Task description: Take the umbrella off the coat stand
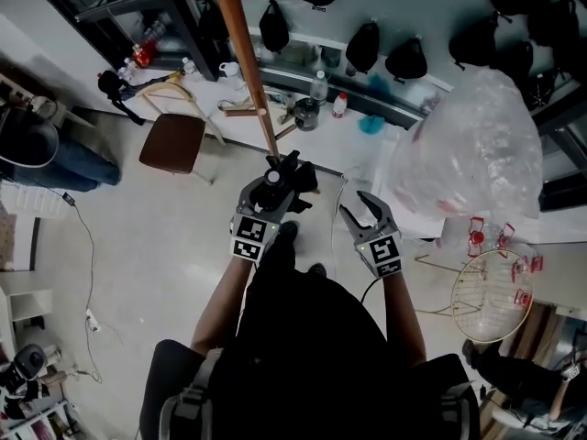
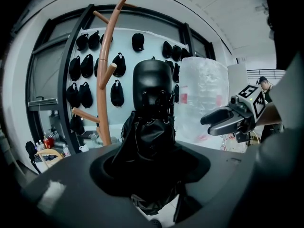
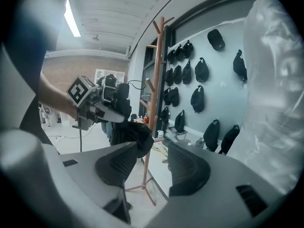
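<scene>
Biggest first: coat stand (image 2: 102, 108), tall wooden trunk w/ short pegs, beyond L gripper (image 1: 282, 177) and off to its left, nothing seen hanging on it; clear plastic-wrapped bulk (image 2: 202, 99) beyond same gripper to its right, and close on R gripper's (image 1: 352, 202) right side; brown chair (image 1: 172, 140) far ahead-left of both, by the wall; black umbrella (image 2: 152, 127), folded short, upright between L gripper's jaws, rounded hard end up, bunched cloth below, apart from the stand, so prob. already lifted off; L gripper closed about halfway onto that cloth bundle, pads pressing it; R gripper just right of L, jaws well apart, nothing between them. Handling, as a guess: light, small enough for one gripper; stiff shaft and ribs inside, soft slick fabric outside, so liable to slide or twist under the pads; not fragile, though hard squeezing could bend ribs; best hold approx. mid-bundle where ribs back the cloth, or just under the hard end as a stop vs. slipping. Counts: 1 stand; 1 plastic bulk; 1 chair; 1 umbrella; 2 grippers; black caps (image 2: 116, 93) on wall beyond the stand, well over ten, exact no. unclear.
</scene>
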`<action>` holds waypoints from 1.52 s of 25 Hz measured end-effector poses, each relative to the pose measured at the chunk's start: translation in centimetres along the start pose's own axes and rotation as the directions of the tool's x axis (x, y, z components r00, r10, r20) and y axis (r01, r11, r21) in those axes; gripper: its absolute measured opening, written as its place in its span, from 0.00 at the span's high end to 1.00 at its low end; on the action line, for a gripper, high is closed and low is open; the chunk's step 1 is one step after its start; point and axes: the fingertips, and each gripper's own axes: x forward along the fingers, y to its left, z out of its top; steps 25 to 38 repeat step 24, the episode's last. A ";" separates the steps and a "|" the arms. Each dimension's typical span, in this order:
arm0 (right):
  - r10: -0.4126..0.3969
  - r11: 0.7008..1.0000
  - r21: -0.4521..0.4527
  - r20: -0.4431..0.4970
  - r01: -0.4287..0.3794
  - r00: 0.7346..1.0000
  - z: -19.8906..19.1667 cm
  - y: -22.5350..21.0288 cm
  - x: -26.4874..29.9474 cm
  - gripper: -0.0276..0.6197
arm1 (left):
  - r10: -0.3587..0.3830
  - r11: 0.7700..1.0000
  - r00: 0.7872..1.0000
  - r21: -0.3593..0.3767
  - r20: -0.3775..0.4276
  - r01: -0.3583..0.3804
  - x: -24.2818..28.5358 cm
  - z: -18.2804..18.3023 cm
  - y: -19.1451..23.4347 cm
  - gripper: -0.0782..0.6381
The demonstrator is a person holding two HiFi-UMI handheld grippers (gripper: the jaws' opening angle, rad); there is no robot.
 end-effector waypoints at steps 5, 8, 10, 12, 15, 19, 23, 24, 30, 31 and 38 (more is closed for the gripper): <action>0.014 1.000 -0.019 0.004 -0.014 1.000 -0.5 0.6 -1.3 0.65 | 0.010 1.000 1.000 0.001 0.006 -0.010 -1.0 -0.4 -1.8 0.56; 0.023 0.999 -0.028 0.006 -0.023 1.000 -0.8 0.9 -2.2 0.65 | 0.017 1.000 1.000 0.000 0.009 -0.017 -1.6 -0.4 -2.7 0.56; 0.027 0.999 -0.032 0.008 -0.027 1.000 -0.8 0.9 -2.7 0.65 | 0.020 1.000 1.000 0.002 0.013 -0.020 -2.0 -0.2 -3.2 0.56; 0.030 0.999 -0.030 0.012 -0.029 0.999 -1.0 1.1 -3.1 0.65 | 0.024 1.000 1.000 0.005 0.015 -0.024 -2.3 -0.2 -3.7 0.56; 0.036 0.999 -0.029 0.012 -0.035 0.999 -1.0 1.4 -3.8 0.65 | 0.026 1.000 1.000 0.009 0.011 -0.027 -2.8 -0.4 -4.3 0.56; 0.027 0.999 -0.031 0.010 -0.027 1.000 -0.8 1.6 -4.1 0.66 | 0.027 1.000 1.000 0.013 0.010 -0.027 -3.3 -0.4 -4.5 0.56; 0.016 1.000 -0.024 0.013 -0.016 1.000 -0.8 1.7 -4.2 0.68 | 0.028 0.999 1.000 0.016 0.008 -0.028 -3.7 -0.4 -4.4 0.56; 0.013 1.000 -0.022 0.015 -0.013 1.000 -0.8 1.7 -4.3 0.68 | 0.029 0.999 1.000 0.017 0.007 -0.029 -3.8 -0.3 -4.3 0.56; 0.013 1.000 -0.022 0.015 -0.013 1.000 -0.8 1.7 -4.3 0.68 | 0.029 0.999 1.000 0.017 0.007 -0.029 -3.8 -0.3 -4.3 0.56; 0.013 1.000 -0.022 0.015 -0.013 1.000 -0.8 1.7 -4.3 0.68 | 0.029 0.999 1.000 0.017 0.007 -0.029 -3.8 -0.3 -4.3 0.56; 0.013 1.000 -0.022 0.015 -0.013 1.000 -0.8 1.7 -4.3 0.68 | 0.029 0.999 1.000 0.017 0.007 -0.029 -3.8 -0.3 -4.3 0.56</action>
